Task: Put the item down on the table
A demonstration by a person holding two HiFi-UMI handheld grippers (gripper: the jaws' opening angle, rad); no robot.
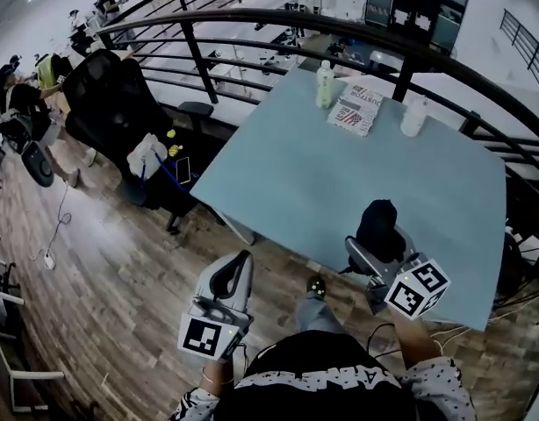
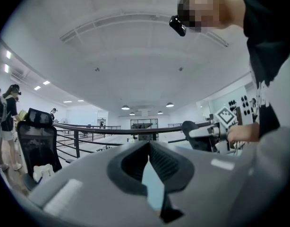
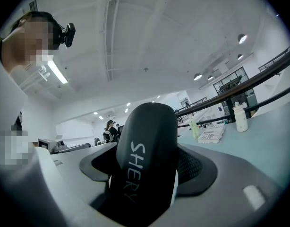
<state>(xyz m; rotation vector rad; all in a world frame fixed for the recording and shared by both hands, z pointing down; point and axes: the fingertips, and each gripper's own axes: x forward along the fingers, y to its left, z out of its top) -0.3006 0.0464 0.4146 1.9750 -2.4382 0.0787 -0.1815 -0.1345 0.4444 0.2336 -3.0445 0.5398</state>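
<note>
Clasped the black item (image 1: 377,224) between the jaws of the right gripper (image 1: 379,239), at the near edge of the pale blue surface (image 1: 296,174). Held the left gripper (image 1: 233,281) empty, jaw tips together, over the wooden floor (image 1: 120,279).

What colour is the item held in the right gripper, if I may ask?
Black item with pale lettering; clearest in right gripper view.

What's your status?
Left gripper shut, empty. Right gripper shut on black rounded case, over pale blue table, near edge. Pale bottles, booklet at far end.
</note>
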